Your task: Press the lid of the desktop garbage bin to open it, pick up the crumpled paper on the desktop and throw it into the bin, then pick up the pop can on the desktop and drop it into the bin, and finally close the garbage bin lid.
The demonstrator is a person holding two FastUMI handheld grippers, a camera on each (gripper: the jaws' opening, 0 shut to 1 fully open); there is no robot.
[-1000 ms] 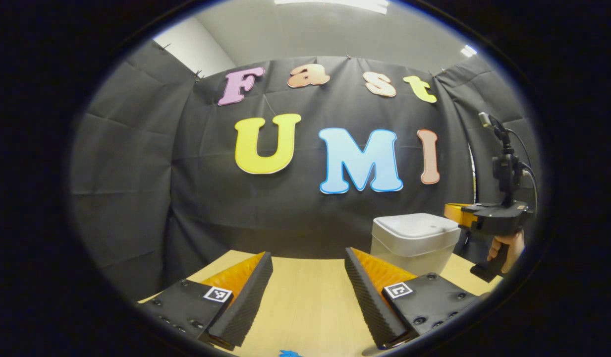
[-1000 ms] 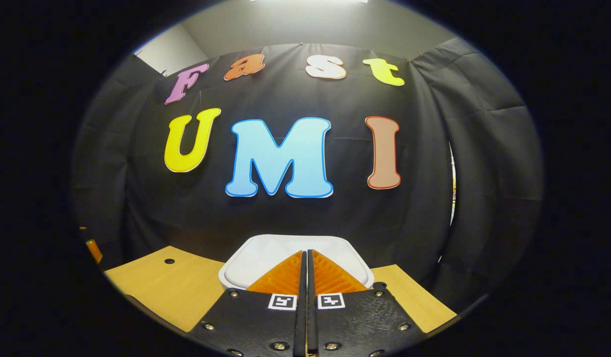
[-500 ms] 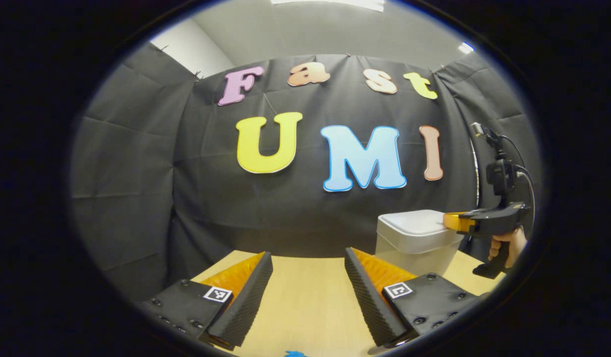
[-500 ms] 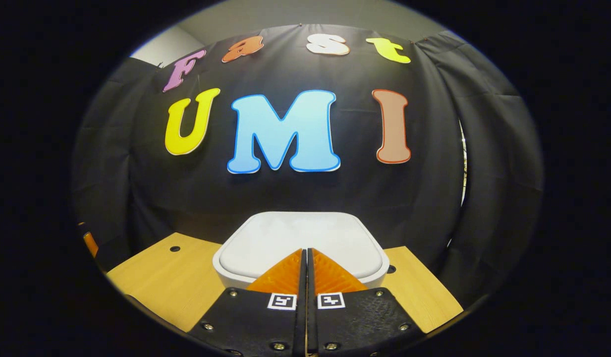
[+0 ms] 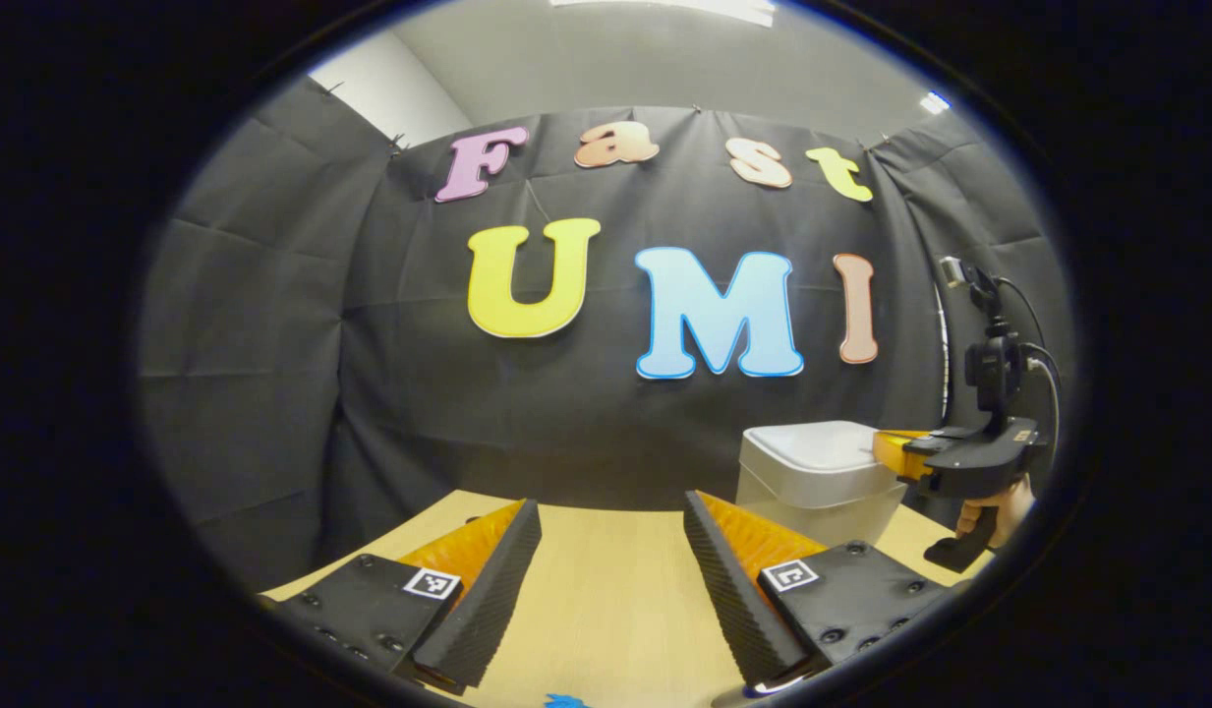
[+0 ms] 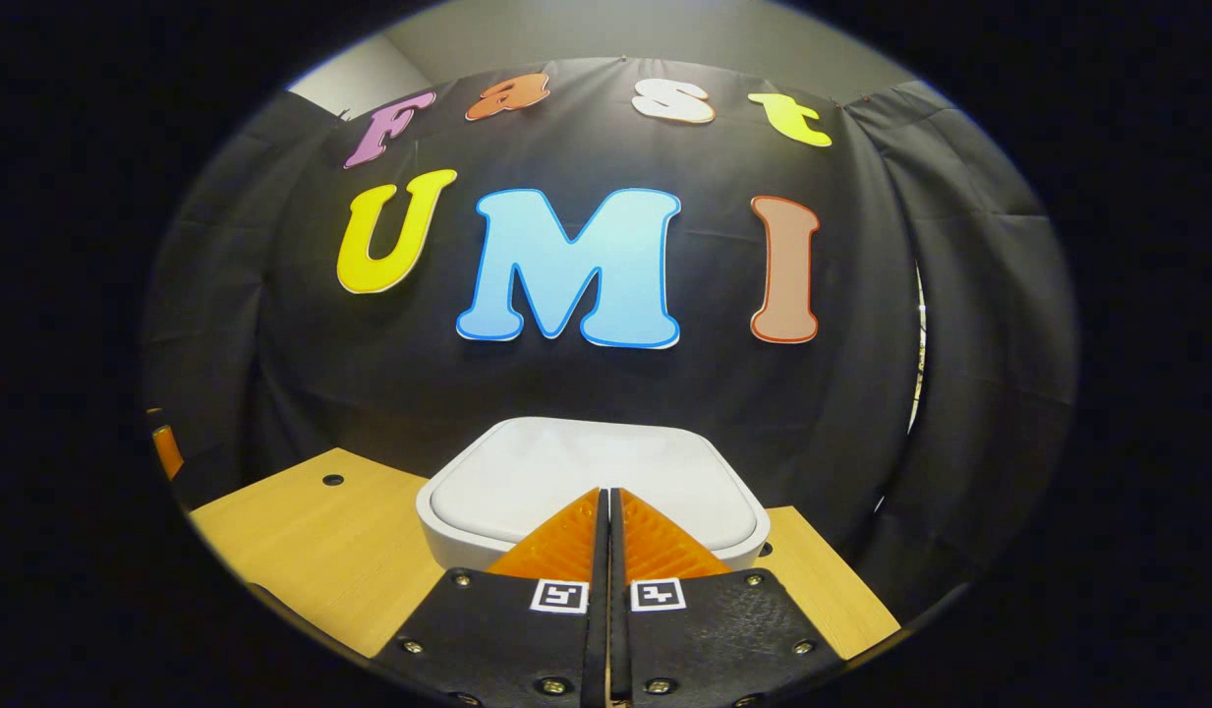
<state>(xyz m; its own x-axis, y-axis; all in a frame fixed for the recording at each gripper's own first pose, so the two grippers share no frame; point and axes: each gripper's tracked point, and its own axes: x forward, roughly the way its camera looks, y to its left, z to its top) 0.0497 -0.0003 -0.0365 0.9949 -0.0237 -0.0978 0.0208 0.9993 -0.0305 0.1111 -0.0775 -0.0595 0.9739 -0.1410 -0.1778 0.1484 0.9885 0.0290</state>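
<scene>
Pressing the bin lid (image 6: 591,472) is the step in hand: right hand-held gripper (image 6: 606,497), fingers pressed together, sits on its near edge. Push straight down, then release. Left hand-held gripper (image 5: 610,551), spread, waits over the tabletop (image 5: 615,610), bin (image 5: 812,482) far right.

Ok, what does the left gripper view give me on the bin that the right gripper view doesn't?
Left gripper view: the bin side-on with its wall, the right gripper from the side with its tip at the edge of the lid, the hand on its handle, and the left gripper, jaws open, above the table.
Right gripper view: the lid from above, lying flat, the right gripper's jaws shut over its near edge, and a hole in the table.
Both: bin, closed lid, table.
</scene>
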